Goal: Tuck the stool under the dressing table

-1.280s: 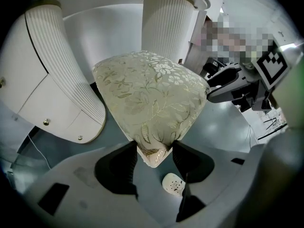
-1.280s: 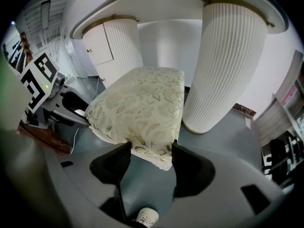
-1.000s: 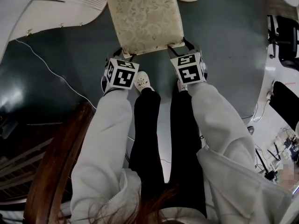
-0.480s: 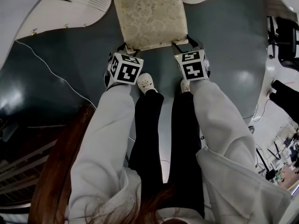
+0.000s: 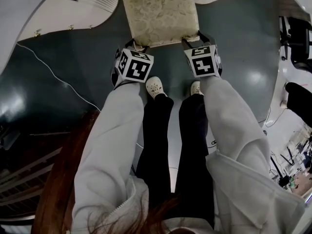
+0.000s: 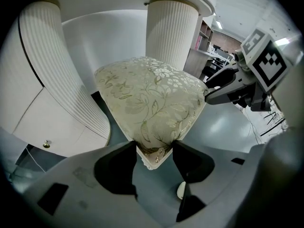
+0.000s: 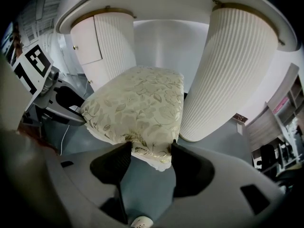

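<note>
Across the top of the head view runs the white dressing table [image 5: 63,13], whose two ribbed, rounded pedestals stand on either side of a knee gap above a grey-blue floor [image 5: 243,57]. Between those pedestals sits the stool [image 5: 158,13], its rectangular seat covered in pale cream fabric with a gold leaf pattern. The far end reaches into the gap under the table top, while the near end stands out over the floor toward the person. The person's dark trouser legs [image 5: 156,140] and pale sleeves fill the lower half of the view. The left gripper [image 5: 136,47] has its fingers clamped on the seat's near left corner, the padded edge pinched between both jaws. The right gripper [image 5: 195,37] pinches the near right corner the same way. Two white shoes [image 5: 155,87] stand just behind the stool, and a thin white cable [image 5: 53,74] trails across the floor at left.
</note>
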